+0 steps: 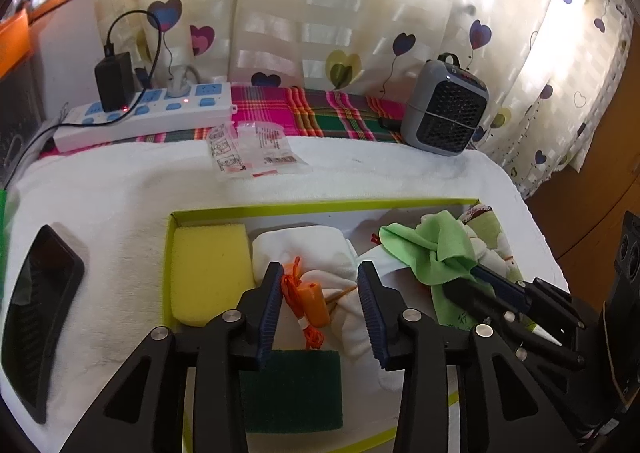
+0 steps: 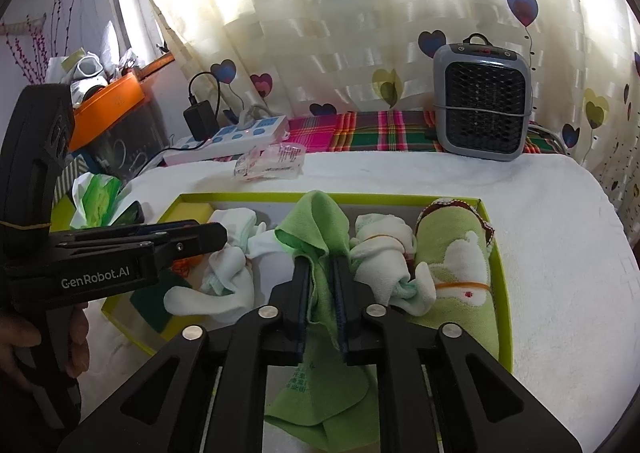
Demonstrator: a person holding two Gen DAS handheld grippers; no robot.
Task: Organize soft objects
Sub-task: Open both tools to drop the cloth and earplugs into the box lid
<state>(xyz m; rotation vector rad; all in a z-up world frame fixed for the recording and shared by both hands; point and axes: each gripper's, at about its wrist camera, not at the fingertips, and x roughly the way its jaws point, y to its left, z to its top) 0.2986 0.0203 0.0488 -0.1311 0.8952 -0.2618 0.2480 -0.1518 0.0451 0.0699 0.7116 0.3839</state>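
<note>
I've got the white towel [image 2: 540, 253] under everything, w/ the lime box [image 2: 502, 273] on it holding the soft stuff. Rolled green towel [image 2: 460, 277] sits at 3 o'clock in the box, white bundle [image 2: 384, 253] beside it, yellow sponge [image 1: 210, 273] at 9, dark green pad [image 1: 292, 389] at 6.

Right gripper [image 2: 320, 285]: fingers only a bit apart, green cloth [image 2: 316, 237] bunched between them, looks pinched; cloth drapes over the box's near wall. Left gripper [image 1: 318, 305]: fingers spread, nothing gripped, white socks [image 1: 304, 253] and orange cord [image 1: 298, 293] below.

To do it well, I'd lift the cloth clear and set it in the mid gap w/o dragging the socks.

Hard to tell: whether the pads really press; box's near edge is cut off.
</note>
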